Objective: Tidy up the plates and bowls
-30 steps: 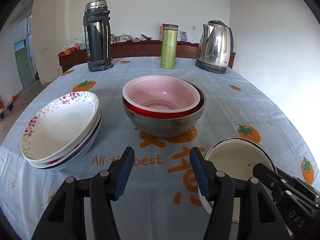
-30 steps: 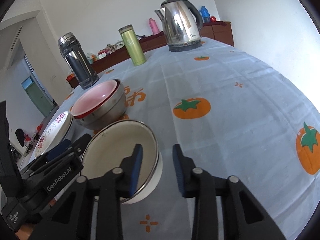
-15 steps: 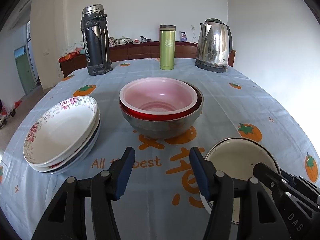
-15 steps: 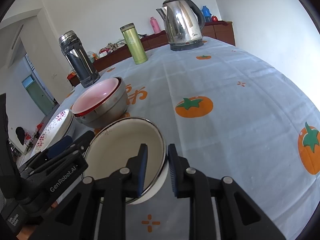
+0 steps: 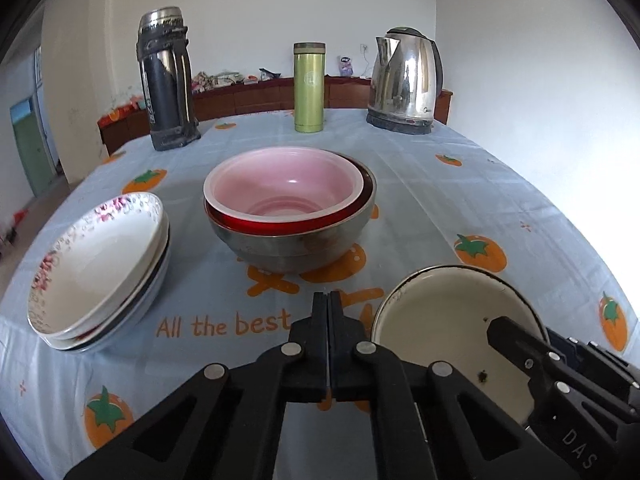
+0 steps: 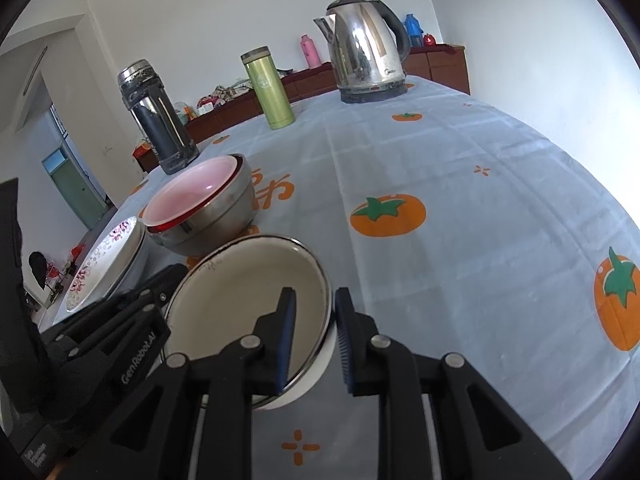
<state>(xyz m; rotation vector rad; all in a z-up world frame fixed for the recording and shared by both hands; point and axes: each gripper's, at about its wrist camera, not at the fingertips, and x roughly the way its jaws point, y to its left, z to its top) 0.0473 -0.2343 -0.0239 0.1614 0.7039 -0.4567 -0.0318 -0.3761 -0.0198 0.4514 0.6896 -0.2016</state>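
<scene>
The right claw [image 6: 314, 336] pinches the rim of the enamel bowl [image 6: 240, 300] just before the steel bowl [image 6: 212, 220]: light, stiff, slippery, chip-prone; the left claw [image 5: 328, 320] is pressed together, empty.

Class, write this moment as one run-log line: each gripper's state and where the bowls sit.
left gripper: shut, empty | right gripper: straddling rim of white enamel bowl | pink bowl: nested in red and steel bowls | floral plates: stacked

Persimmon-print table [image 5: 420, 184] with stacked plates [image 5: 96, 264], nested bowls [image 5: 290, 208], kettle [image 5: 404, 80].
</scene>
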